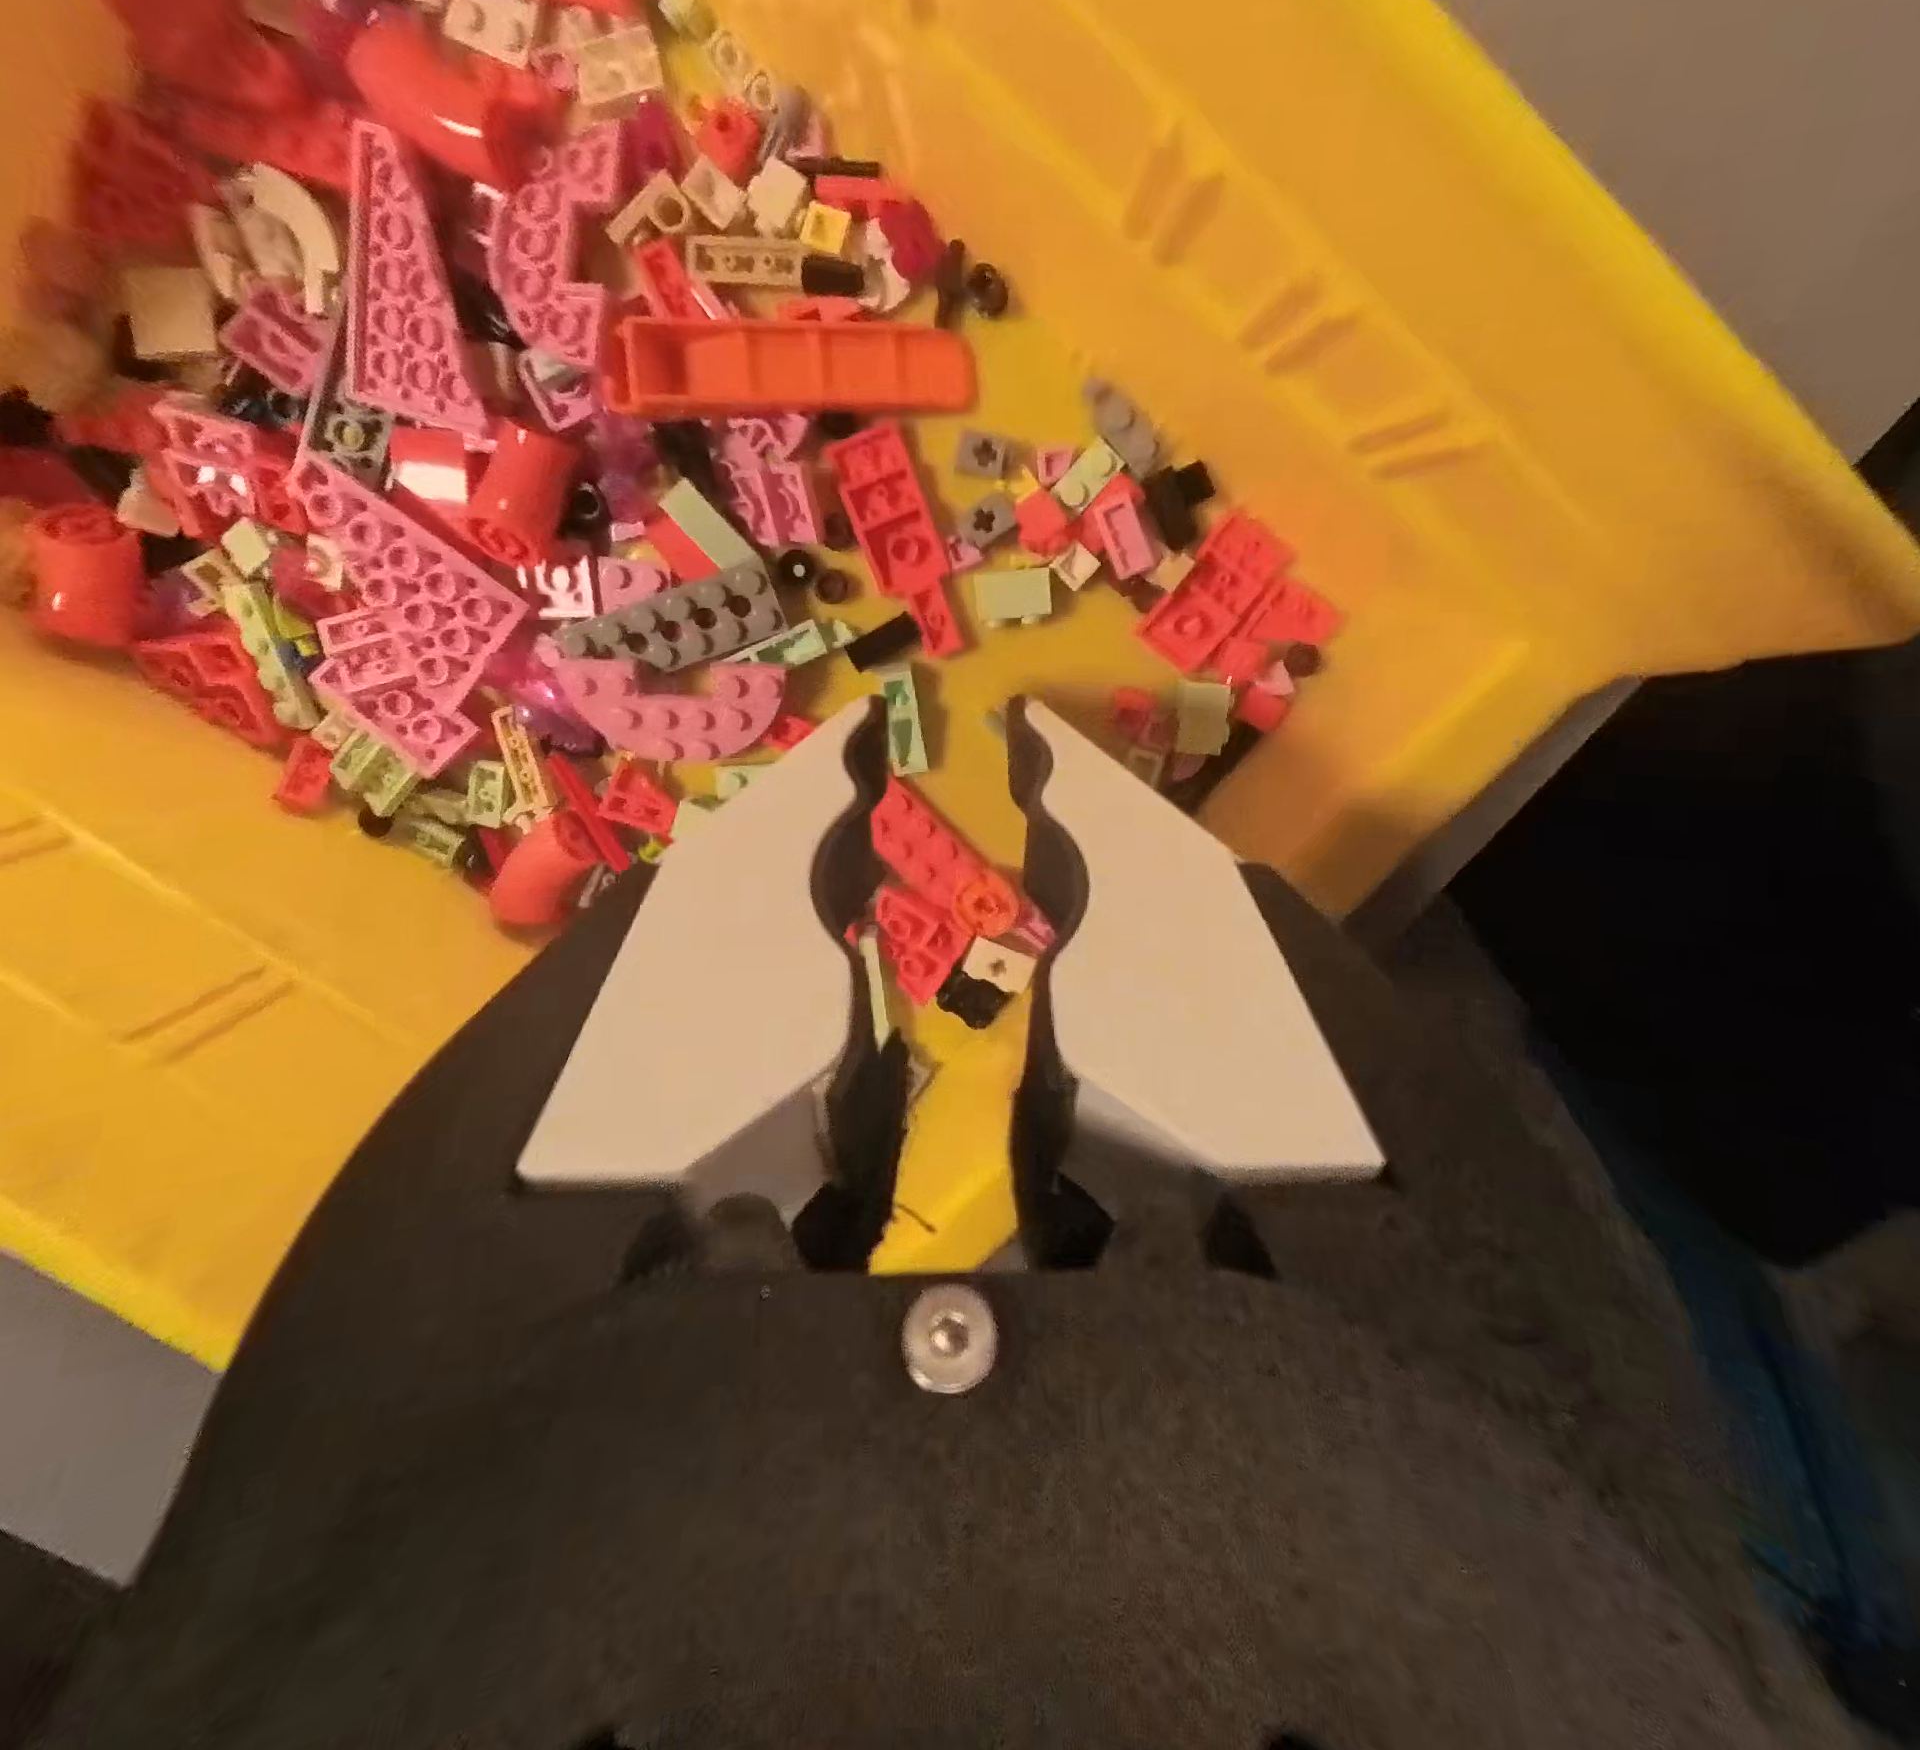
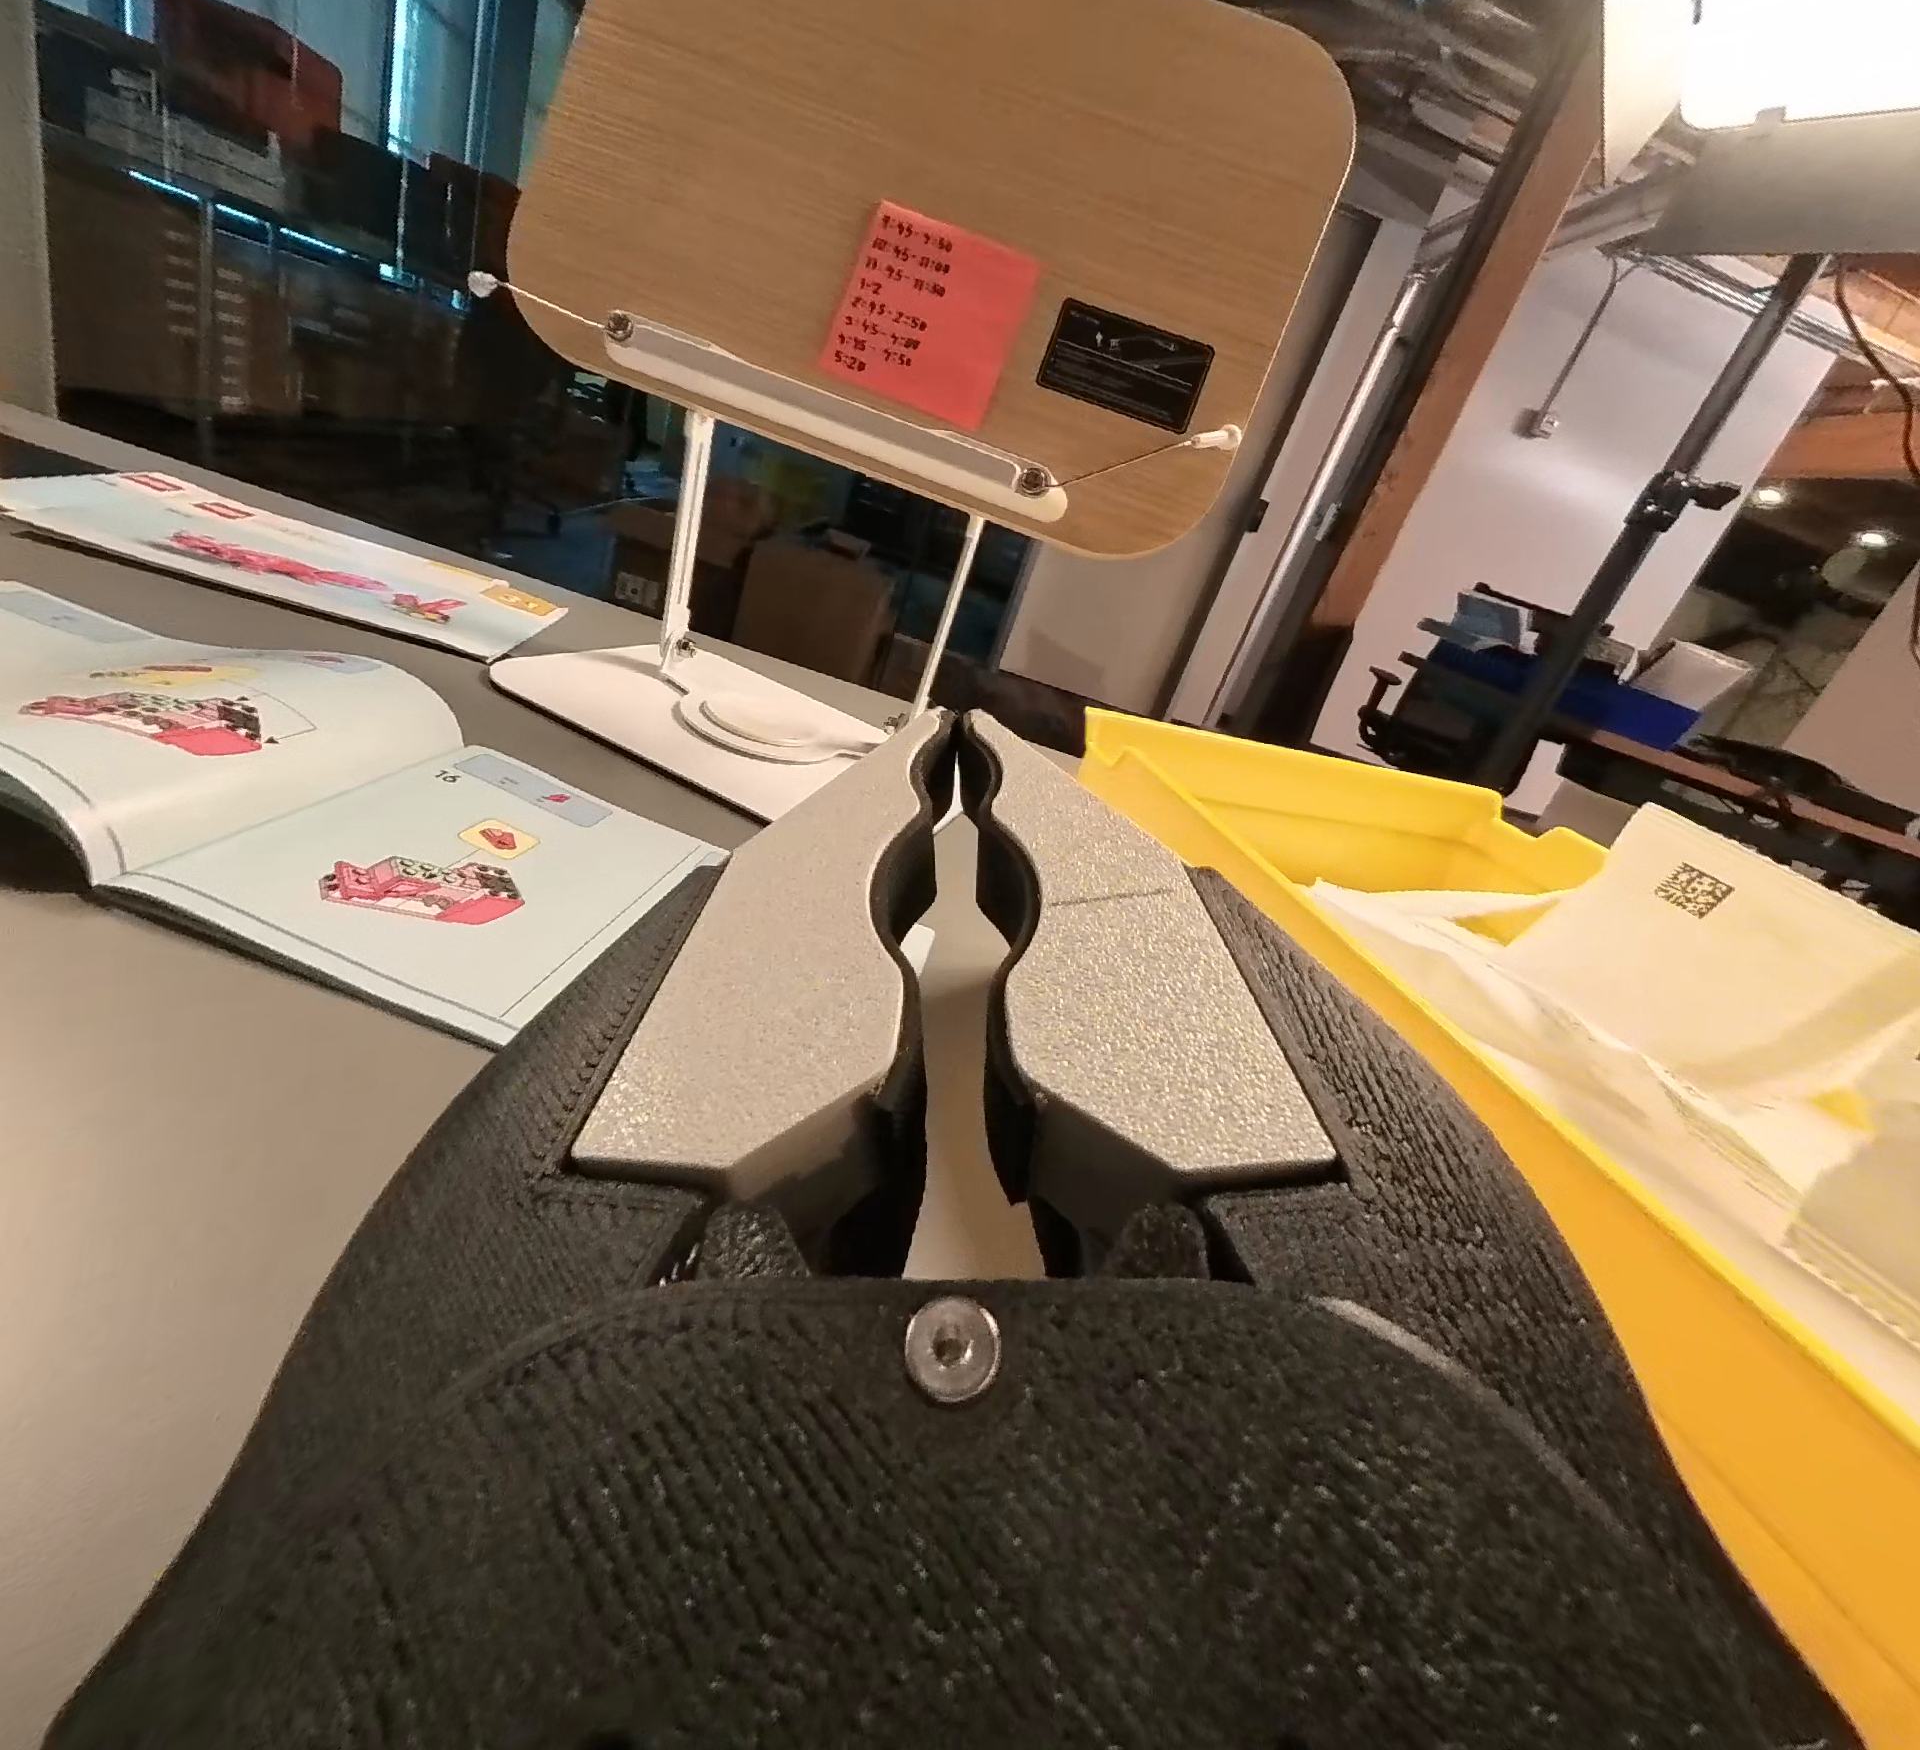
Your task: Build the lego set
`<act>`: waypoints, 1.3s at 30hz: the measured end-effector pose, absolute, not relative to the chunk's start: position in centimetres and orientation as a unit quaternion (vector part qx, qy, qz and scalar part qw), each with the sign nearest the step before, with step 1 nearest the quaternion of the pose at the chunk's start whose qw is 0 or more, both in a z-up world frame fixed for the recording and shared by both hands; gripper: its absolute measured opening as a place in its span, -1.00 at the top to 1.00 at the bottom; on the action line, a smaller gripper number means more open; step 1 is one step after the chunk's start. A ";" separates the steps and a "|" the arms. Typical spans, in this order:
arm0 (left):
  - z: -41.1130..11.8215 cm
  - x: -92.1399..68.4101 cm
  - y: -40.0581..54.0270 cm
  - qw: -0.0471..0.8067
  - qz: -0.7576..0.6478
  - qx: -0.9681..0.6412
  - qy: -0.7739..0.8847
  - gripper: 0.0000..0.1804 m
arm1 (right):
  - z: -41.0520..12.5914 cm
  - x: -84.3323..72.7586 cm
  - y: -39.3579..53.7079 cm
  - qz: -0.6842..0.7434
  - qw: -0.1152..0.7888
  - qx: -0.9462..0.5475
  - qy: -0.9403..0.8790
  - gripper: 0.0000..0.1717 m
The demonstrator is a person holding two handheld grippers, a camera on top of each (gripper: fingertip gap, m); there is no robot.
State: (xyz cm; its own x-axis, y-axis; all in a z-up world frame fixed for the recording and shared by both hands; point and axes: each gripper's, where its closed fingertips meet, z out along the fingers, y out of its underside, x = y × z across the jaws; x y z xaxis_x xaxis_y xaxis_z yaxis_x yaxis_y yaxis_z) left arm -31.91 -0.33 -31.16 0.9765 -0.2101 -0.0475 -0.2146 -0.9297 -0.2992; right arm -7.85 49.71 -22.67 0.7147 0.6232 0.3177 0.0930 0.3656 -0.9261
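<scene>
Currently the left gripper (image 1: pixel 945 713) hangs over a yellow plastic bin (image 1: pixel 1195 142) holding a pile of small red, pink, grey and pale green building bricks (image 1: pixel 499 412) that fills the upper left and centre of the left wrist view. Its jaws stand apart with nothing pinched; a small pale green printed tile (image 1: pixel 902 721) lies just beside the tip of the left finger (image 1: pixel 831 755), and a red studded plate (image 1: pixel 930 843) shows on the bin floor between the fingers, lower centre of frame. Nothing is picked up. An orange long hollow brick (image 1: pixel 790 365) lies mid-frame, well apart.

The right gripper (image 2: pixel 958 721) is closed, tips meeting on nothing, above a dark grey table (image 2: pixel 208 1129). An open light blue instruction booklet (image 2: pixel 312 817) lies at left, a wooden-board book stand (image 2: pixel 883 194) with a pink sticky note (image 2: pixel 928 311) upper centre, a second yellow bin of white paper bags (image 2: pixel 1558 1025) at right. No assembled model is in view.
</scene>
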 end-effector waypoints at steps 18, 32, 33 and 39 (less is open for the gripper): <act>-33.4 -29.4 1.3 0.143 -0.071 -0.974 0.160 0.79 | -22.9 -8.2 49.6 0.191 0.747 -0.538 -0.340 1.00; -33.3 -28.7 3.1 0.185 -0.040 -0.956 0.223 0.80 | -22.8 -8.2 49.6 0.199 0.746 -0.538 -0.338 1.00; -33.5 -28.7 2.9 0.178 -0.046 -0.958 0.221 0.80 | -22.8 -8.2 49.6 0.199 0.746 -0.538 -0.338 1.00; -34.1 -29.2 0.0 0.109 -0.068 -0.974 0.186 0.90 | -22.8 -8.3 49.6 0.201 0.746 -0.537 -0.339 1.00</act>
